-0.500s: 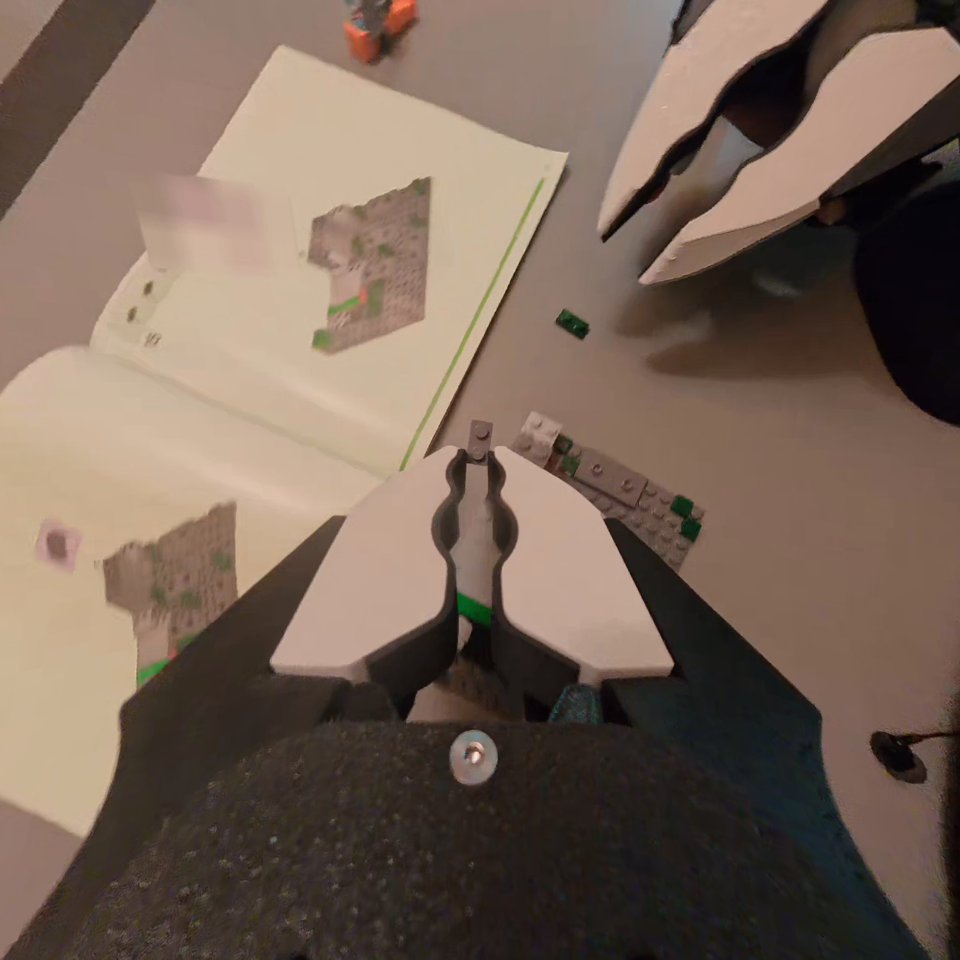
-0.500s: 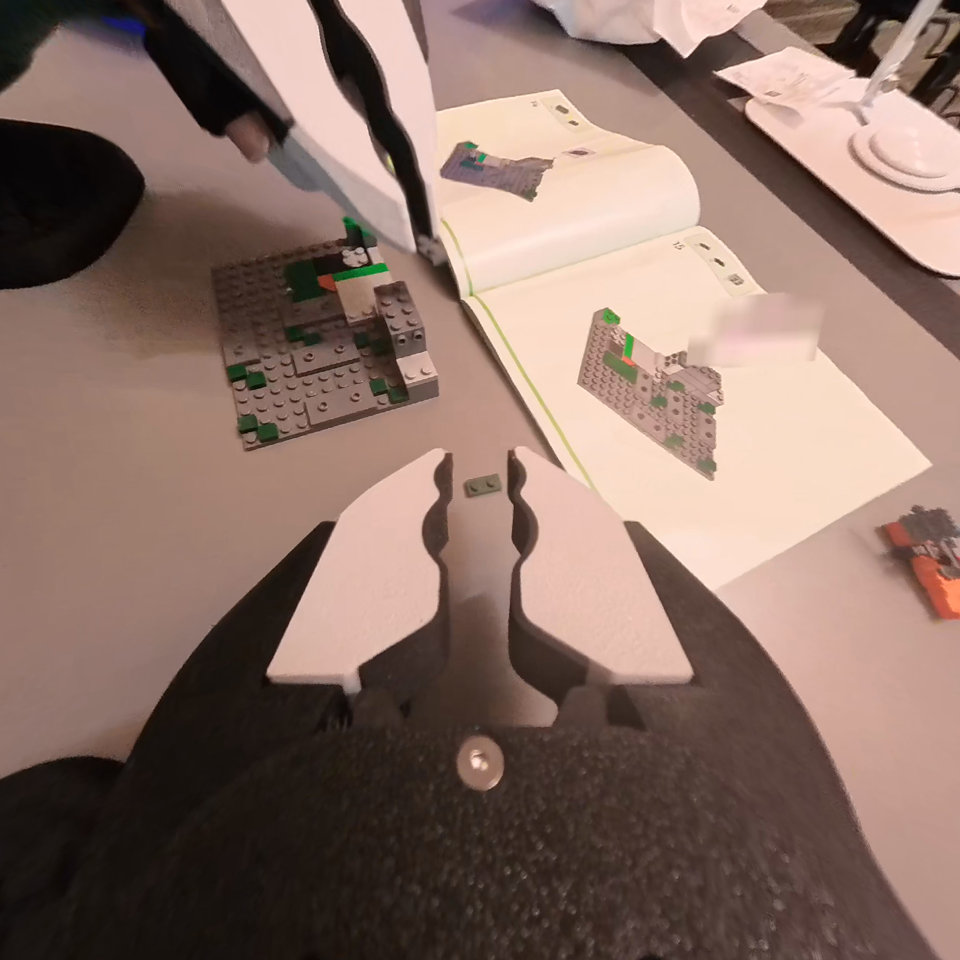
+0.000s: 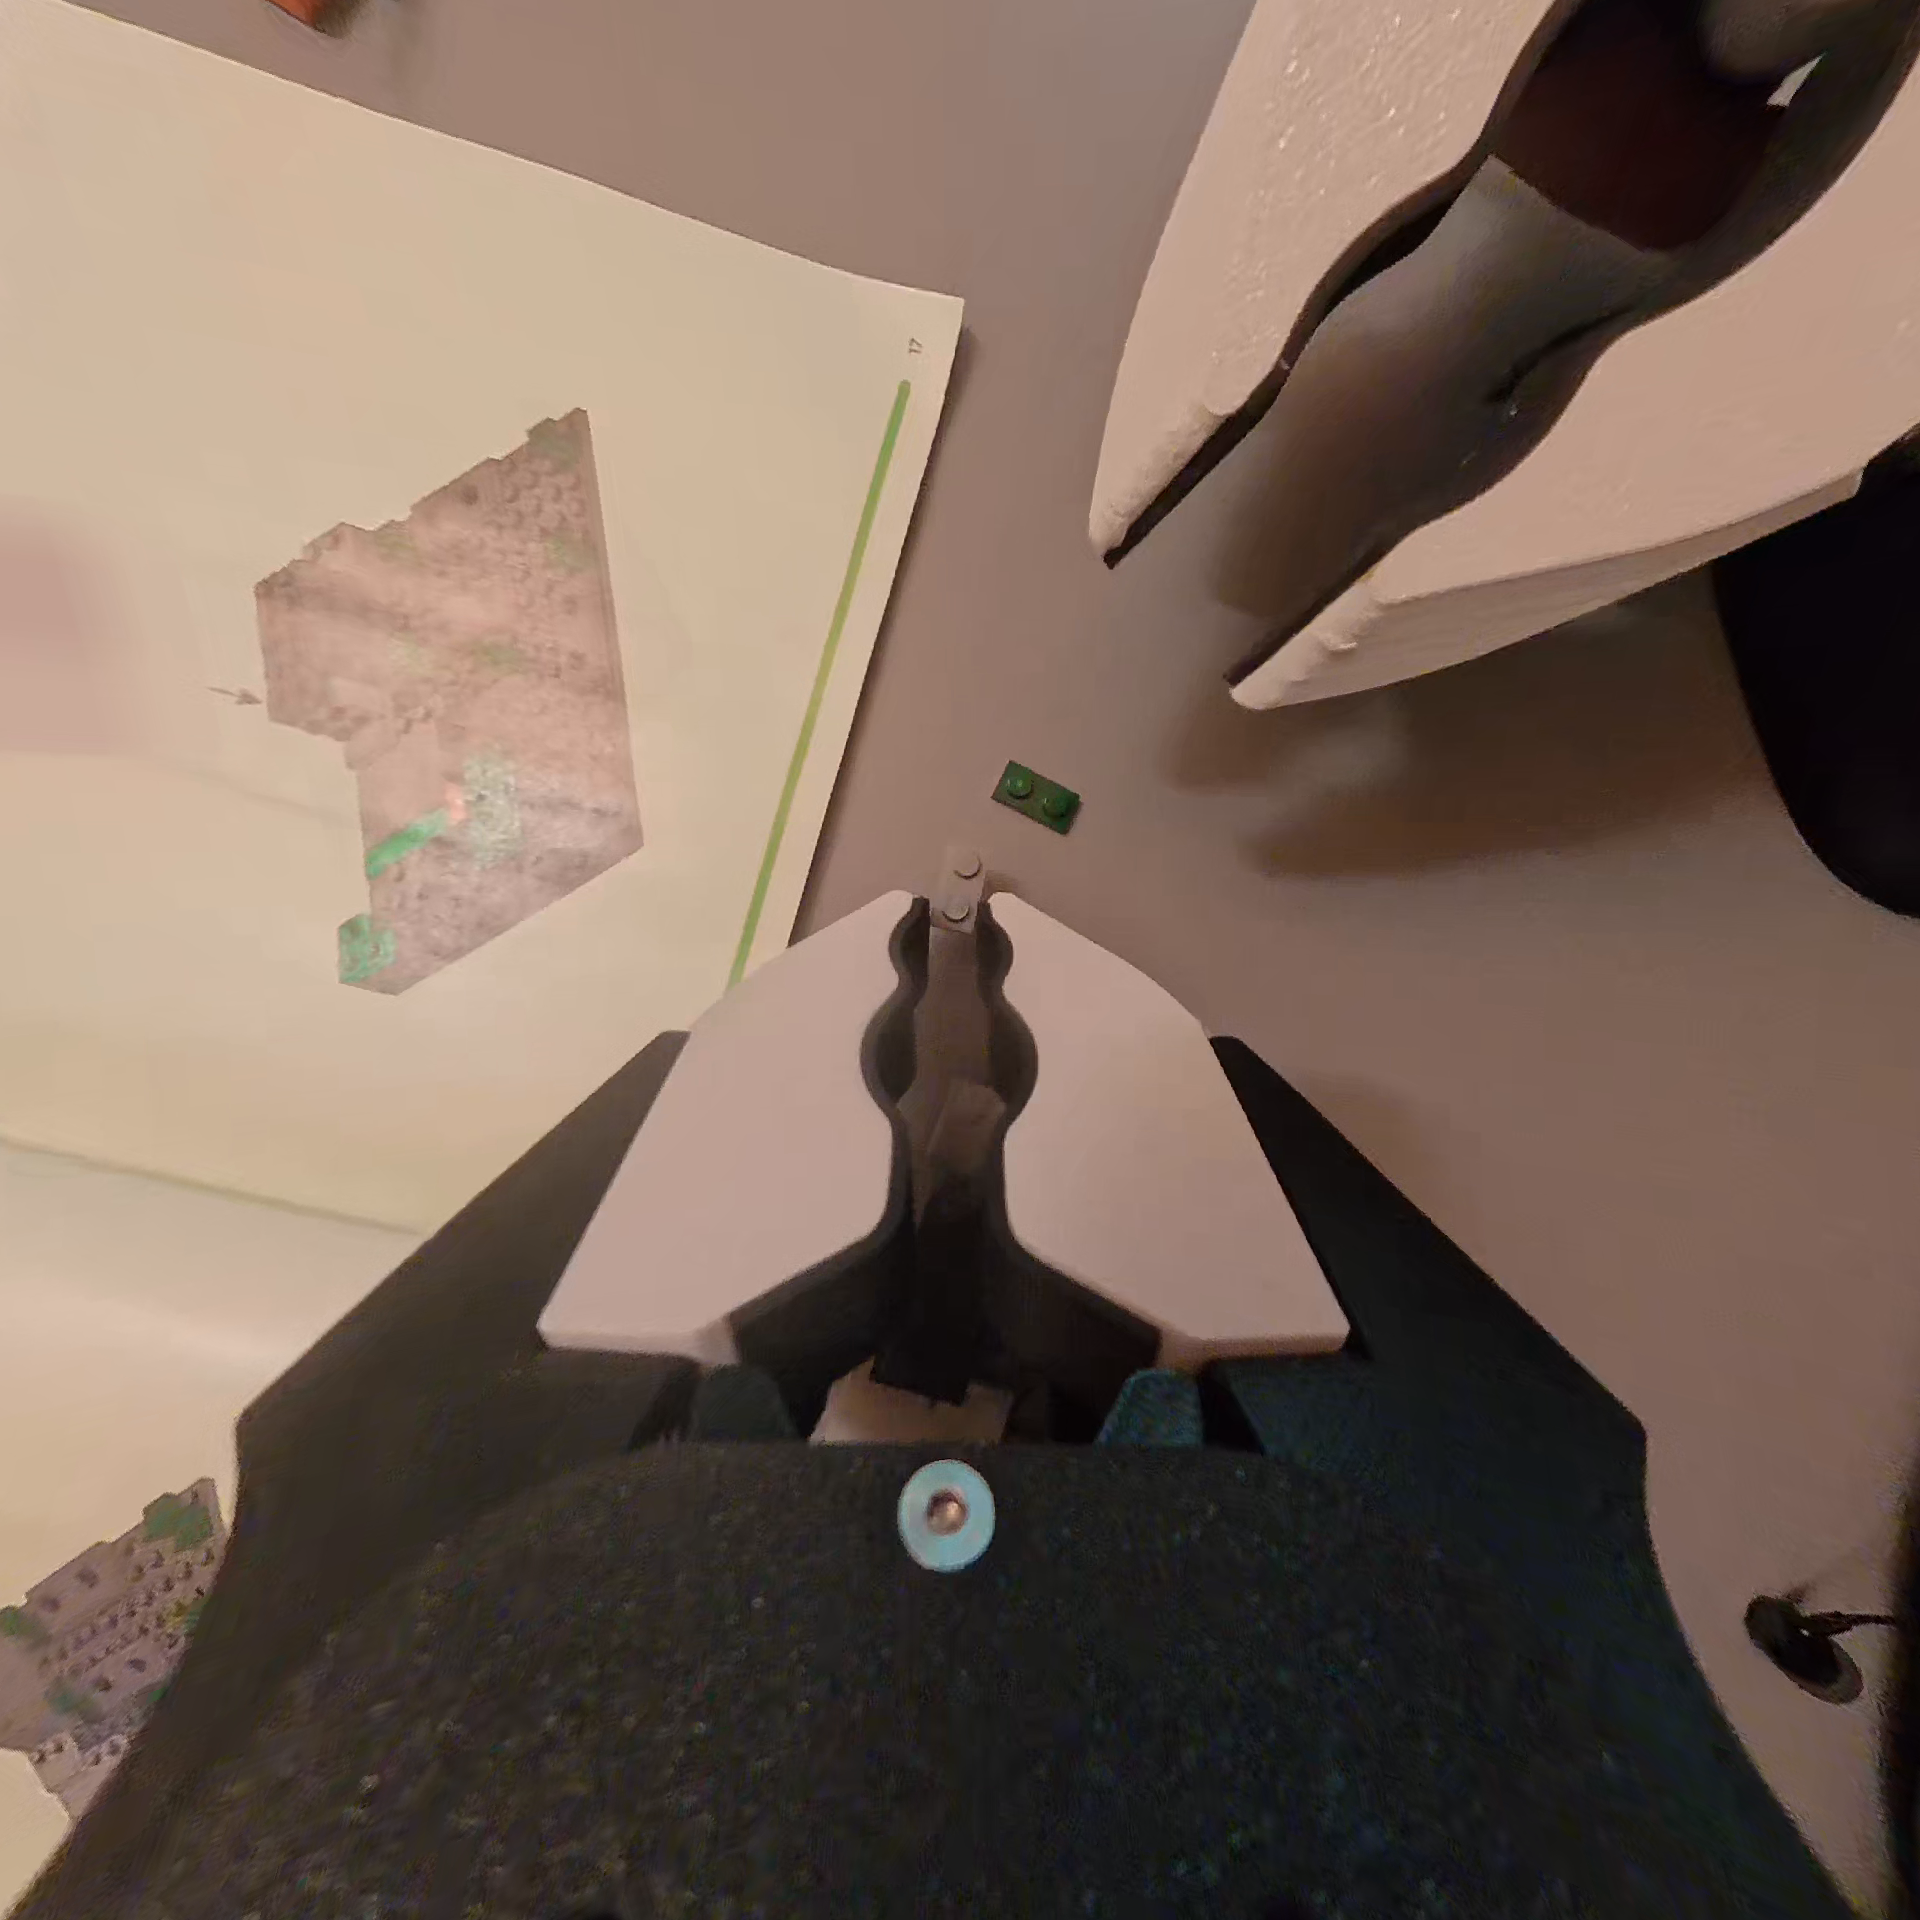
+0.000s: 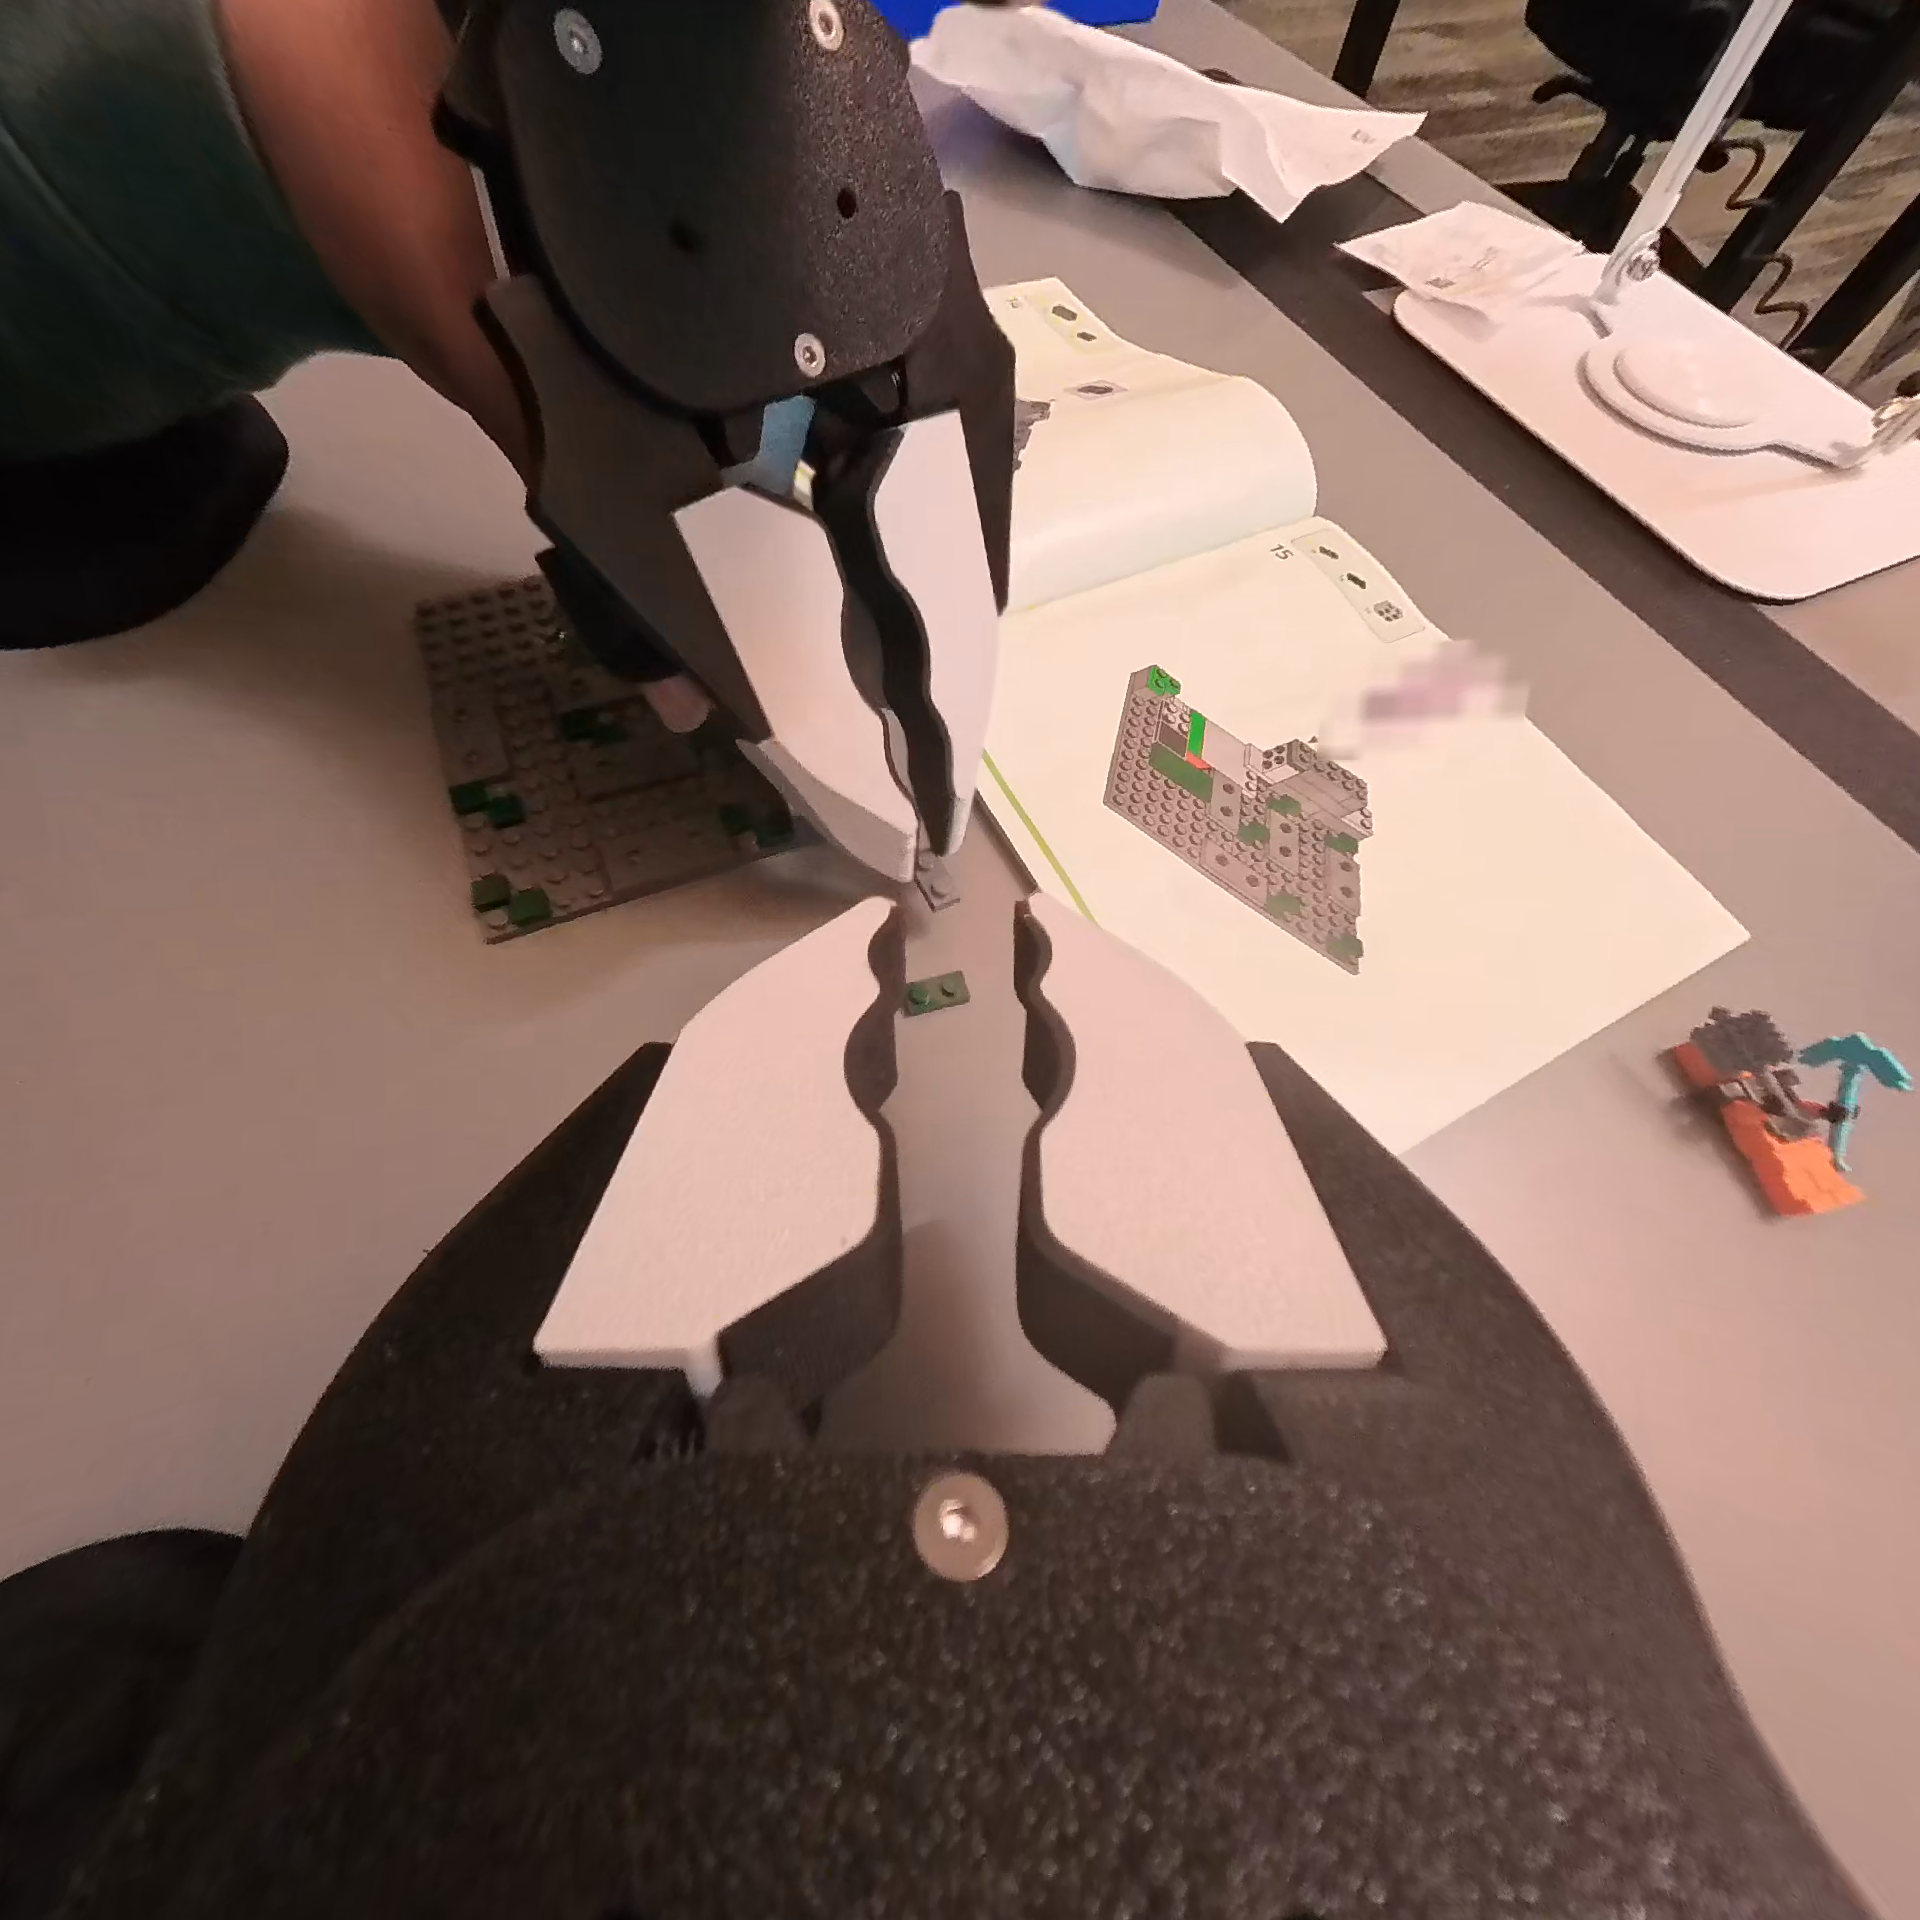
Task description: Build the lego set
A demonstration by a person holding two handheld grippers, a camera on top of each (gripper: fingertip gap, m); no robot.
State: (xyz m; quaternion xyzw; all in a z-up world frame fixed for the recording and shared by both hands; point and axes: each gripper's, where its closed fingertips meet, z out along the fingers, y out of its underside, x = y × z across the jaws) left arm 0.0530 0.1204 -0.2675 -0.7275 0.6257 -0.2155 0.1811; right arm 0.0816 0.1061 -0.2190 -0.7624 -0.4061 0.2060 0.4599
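The grey bench (image 4: 260, 1039) carries an open instruction booklet (image 4: 1455, 831) and my half-built grey baseplate (image 4: 540, 790). My left tongs (image 3: 961, 914) are clamped on a small grey plate (image 3: 961, 883), held just above the bench. My right tongs (image 4: 956, 925) stand apart, straddling a loose green plate (image 4: 935, 994). I judge I'm mid-fetch: next, close on the green piece, or carry the grey one to the baseplate. A small orange build (image 4: 1766, 1132) sits well apart; the left tongs crowd my reach.
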